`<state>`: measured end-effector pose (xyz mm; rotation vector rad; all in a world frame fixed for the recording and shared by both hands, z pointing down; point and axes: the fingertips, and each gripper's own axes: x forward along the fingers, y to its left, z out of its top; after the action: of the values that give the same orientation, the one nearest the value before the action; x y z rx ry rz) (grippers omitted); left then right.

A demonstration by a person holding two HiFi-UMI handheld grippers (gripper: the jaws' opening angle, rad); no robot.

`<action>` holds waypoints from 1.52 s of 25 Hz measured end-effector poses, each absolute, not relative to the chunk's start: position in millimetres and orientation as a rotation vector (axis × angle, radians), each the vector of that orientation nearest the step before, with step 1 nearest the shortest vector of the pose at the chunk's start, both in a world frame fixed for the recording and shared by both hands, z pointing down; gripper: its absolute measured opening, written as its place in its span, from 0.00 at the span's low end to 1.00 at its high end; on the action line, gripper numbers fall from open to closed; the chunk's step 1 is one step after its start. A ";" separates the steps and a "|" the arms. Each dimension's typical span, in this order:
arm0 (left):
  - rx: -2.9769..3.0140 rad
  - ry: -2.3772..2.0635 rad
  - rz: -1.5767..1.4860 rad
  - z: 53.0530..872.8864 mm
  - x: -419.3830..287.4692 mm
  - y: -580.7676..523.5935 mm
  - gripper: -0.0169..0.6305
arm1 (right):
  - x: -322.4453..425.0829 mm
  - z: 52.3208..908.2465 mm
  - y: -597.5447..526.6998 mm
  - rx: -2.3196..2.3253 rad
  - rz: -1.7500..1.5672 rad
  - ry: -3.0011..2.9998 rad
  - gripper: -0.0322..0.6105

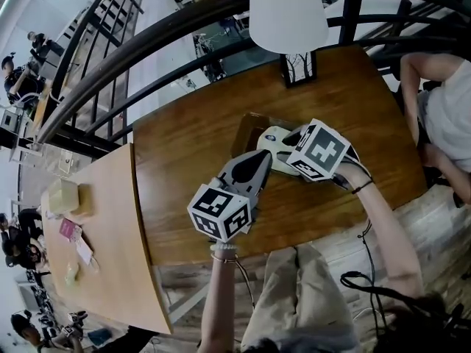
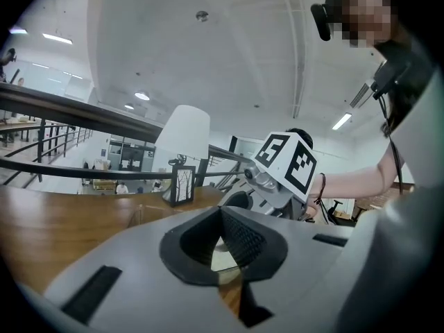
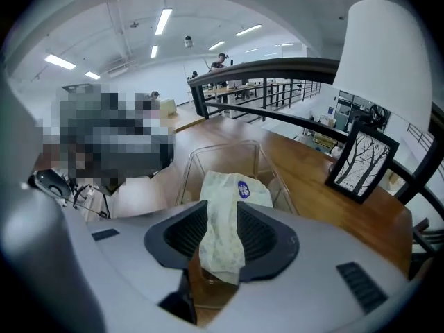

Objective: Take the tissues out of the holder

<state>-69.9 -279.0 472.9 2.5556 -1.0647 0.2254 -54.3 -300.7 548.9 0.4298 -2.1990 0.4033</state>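
A pale tissue pack with a blue round label lies between the pads of my right gripper, its far end over the clear plastic holder. The right jaws stand wide beside the pack and do not squeeze it. In the head view the pack sits at the holder on the dark wooden table, with the right gripper on it from the right. My left gripper points at the holder from the near side; its fingertips meet, with nothing between them.
A white lamp and a black picture frame stand at the table's far edge, with a dark railing behind. A person sits at the right end. A lighter table with small items adjoins on the left.
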 end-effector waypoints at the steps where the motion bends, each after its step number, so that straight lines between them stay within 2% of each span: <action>1: 2.552 -1.067 0.225 474.3 -69.6 -279.9 0.04 | -53.8 551.3 -300.8 0.417 0.392 -2.179 0.26; 7: 2.523 -1.089 0.209 479.7 -73.1 -281.6 0.04 | -55.5 563.4 -294.5 0.306 0.308 -2.042 0.25; 8: 2.520 -1.091 0.209 480.4 -73.1 -280.9 0.04 | -55.3 566.3 -292.1 0.286 0.279 -2.022 0.21; 9: 2.516 -1.094 0.209 481.0 -73.3 -280.2 0.04 | -54.4 569.0 -289.6 0.273 0.254 -2.005 0.12; 11: 2.507 -1.101 0.204 481.5 -75.2 -278.6 0.04 | -51.0 570.6 -289.6 0.275 0.235 -1.983 0.07; 23: 2.494 -1.119 0.199 480.1 -78.6 -277.8 0.04 | -52.5 556.4 -300.3 0.341 0.338 -2.077 0.07; 38: 2.527 -1.172 0.092 433.9 -88.9 -268.2 0.04 | -48.9 471.5 -308.6 0.438 0.443 -2.325 0.07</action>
<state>-88.9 -268.2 433.9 2.5267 -1.1719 0.0916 -48.9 -308.6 471.5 0.4384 -2.3251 0.4430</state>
